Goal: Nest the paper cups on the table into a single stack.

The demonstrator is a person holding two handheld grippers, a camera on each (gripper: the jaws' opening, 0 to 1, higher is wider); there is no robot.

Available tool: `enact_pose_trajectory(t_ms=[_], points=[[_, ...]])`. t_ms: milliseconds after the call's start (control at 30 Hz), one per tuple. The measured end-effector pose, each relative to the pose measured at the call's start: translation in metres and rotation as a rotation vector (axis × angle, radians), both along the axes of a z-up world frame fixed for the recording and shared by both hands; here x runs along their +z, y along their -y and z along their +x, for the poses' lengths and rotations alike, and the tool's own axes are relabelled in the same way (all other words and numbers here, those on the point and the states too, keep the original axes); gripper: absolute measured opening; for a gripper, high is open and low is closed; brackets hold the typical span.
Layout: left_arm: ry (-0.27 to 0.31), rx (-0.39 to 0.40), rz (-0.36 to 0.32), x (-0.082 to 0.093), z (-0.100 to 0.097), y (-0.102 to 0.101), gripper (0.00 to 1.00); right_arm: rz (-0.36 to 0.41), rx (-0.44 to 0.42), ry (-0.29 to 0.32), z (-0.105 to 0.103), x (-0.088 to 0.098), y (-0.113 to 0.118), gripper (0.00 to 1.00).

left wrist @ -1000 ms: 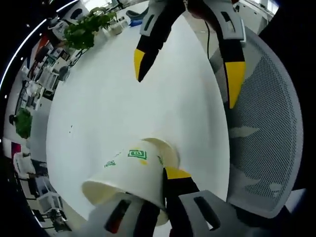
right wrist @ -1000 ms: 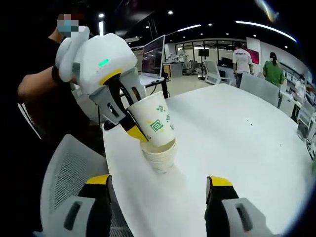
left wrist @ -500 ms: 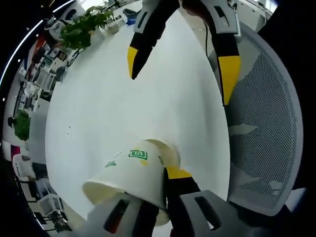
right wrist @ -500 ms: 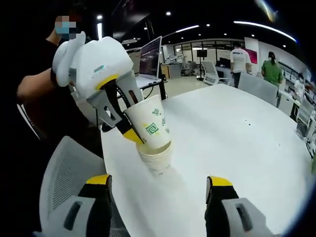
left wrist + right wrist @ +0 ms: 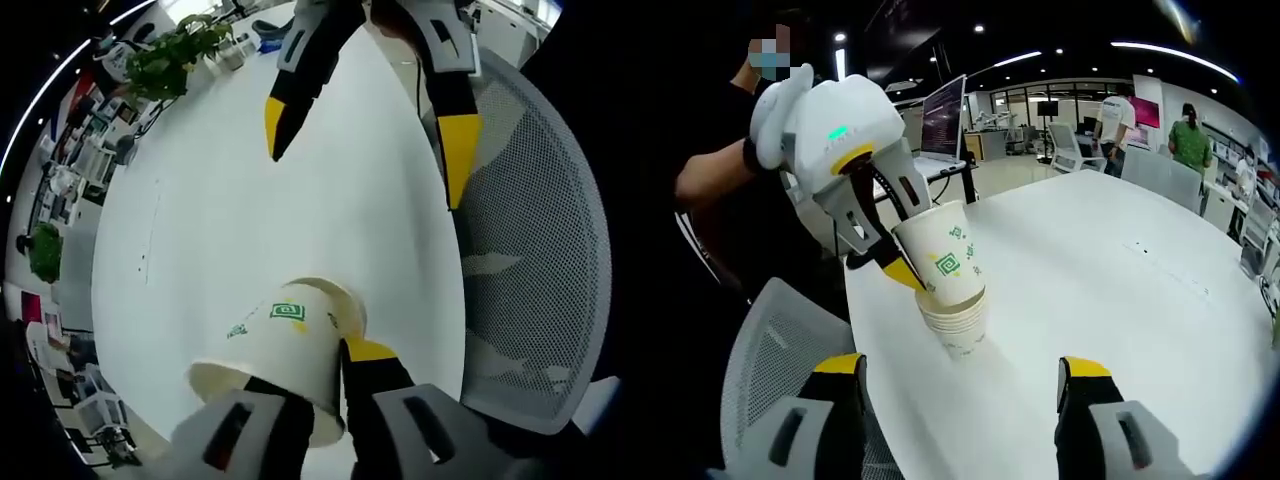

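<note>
A white paper cup (image 5: pixel 945 262) with green print sits tilted in the mouth of a short stack of paper cups (image 5: pixel 956 326) near the edge of the white table (image 5: pixel 1120 300). My left gripper (image 5: pixel 895 265) is shut on that top cup's rim, one finger inside it and one outside. In the left gripper view the held cup (image 5: pixel 285 345) lies in front of my left gripper (image 5: pixel 325 375), with the stack (image 5: pixel 347 305) under it. My right gripper (image 5: pixel 960 370) stands open a short way from the stack, holding nothing. Its spread yellow-tipped fingers make up my right gripper (image 5: pixel 368 140) above the table.
A grey mesh chair (image 5: pixel 540 250) stands against the table edge beside the stack, the same chair (image 5: pixel 760 350) at lower left. A potted plant (image 5: pixel 170 55) sits at the table's far end. A monitor (image 5: pixel 945 115) and people (image 5: pixel 1193 140) are in the background.
The held cup has gone down deeper into the stack and sits lower than before. The right gripper has stayed open in about the same place.
</note>
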State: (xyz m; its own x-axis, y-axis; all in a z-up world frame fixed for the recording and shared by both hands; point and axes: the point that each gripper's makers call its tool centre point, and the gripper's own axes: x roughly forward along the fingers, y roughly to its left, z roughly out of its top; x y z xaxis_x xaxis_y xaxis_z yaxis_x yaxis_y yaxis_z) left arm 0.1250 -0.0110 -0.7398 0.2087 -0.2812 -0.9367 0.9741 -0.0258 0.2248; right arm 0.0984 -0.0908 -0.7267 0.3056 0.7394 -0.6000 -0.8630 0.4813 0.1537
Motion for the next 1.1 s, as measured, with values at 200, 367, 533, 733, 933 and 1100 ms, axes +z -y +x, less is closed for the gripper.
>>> enact_pose_trajectory(t_ms=[200, 367, 533, 733, 933, 1100], points=[[0.007, 0.0, -0.003, 0.004, 0.0, -0.003, 0.11, 0.004, 0.0, 0.002, 0.0, 0.002, -0.002, 0.79], [0.008, -0.003, 0.006, 0.005, -0.001, -0.006, 0.12, 0.006, 0.004, 0.002, -0.002, 0.004, -0.005, 0.79], [0.014, -0.003, 0.001, 0.007, 0.0, -0.009, 0.14, 0.006, 0.008, 0.003, 0.0, 0.002, -0.005, 0.79], [-0.009, 0.044, -0.059, 0.01, -0.003, -0.012, 0.19, 0.006, 0.013, 0.001, 0.003, 0.0, -0.006, 0.79], [-0.014, 0.125, -0.169, 0.019, 0.001, -0.017, 0.32, 0.001, 0.028, 0.005, 0.006, -0.004, -0.009, 0.78], [-0.019, 0.226, -0.28, 0.021, 0.011, -0.028, 0.47, -0.009, 0.048, 0.016, 0.012, -0.009, -0.014, 0.77]])
